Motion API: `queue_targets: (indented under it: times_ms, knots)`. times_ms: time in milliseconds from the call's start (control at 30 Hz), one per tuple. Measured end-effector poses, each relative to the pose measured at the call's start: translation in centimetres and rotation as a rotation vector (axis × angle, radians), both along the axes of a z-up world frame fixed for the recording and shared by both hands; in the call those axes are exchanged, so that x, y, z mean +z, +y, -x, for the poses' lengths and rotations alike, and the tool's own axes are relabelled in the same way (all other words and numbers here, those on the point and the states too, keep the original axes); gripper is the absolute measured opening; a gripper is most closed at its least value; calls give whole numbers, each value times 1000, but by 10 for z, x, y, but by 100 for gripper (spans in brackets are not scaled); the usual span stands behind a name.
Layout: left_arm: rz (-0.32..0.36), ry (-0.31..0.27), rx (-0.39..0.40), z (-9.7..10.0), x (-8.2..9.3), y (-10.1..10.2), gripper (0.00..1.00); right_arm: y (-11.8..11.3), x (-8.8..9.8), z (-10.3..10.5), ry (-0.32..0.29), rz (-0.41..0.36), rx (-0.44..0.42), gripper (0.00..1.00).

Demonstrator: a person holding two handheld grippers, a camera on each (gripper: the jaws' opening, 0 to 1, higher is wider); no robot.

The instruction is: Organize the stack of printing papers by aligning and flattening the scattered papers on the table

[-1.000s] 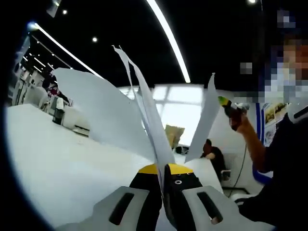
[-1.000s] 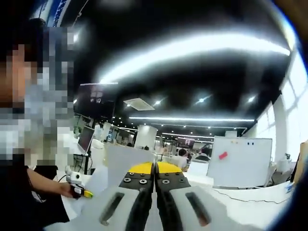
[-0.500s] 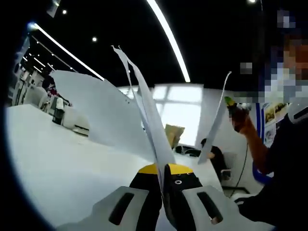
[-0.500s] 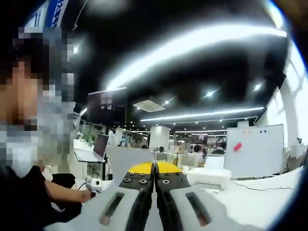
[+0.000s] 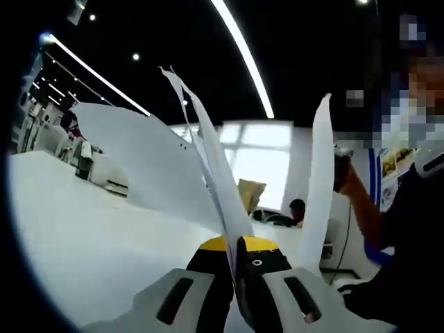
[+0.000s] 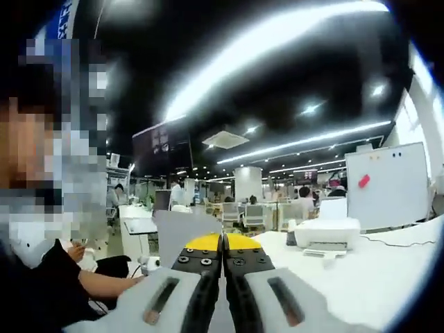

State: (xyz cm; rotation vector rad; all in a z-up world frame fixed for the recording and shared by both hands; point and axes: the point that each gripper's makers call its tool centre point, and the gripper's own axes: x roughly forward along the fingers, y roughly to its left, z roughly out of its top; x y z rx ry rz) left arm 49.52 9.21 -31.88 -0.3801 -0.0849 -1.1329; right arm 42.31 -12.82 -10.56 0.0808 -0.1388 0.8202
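In the left gripper view, the left claw [image 5: 234,244] is clamped on a fan of printing papers [image 5: 208,166] standing up above the white bench [image 5: 83,236]. In the right gripper view, the right claw [image 6: 223,242] is pressed together around a paper edge [image 6: 182,229]; a printer [image 6: 326,232] sits on the bench.

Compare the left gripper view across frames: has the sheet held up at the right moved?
Yes. The sheet has swung down toward the left gripper, judged against the bright window.

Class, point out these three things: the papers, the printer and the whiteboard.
papers [image 5: 215,166]: left gripper view, on the upright sheets above the claw.
printer [image 6: 326,232]: right gripper view, on its white top.
whiteboard [image 6: 385,184]: right gripper view, on its face.
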Motion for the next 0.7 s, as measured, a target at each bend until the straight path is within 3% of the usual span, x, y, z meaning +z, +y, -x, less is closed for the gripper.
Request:
queue_targets:
  times_ms: [300,700]
  knots:
    - [-4,-3,-8,2,0,-2,7,12,-20,-58,61,6,-16,0]
    - [15,27,-35,2,0,-1,7,-1,-42,-106,151,-48,-52,0]
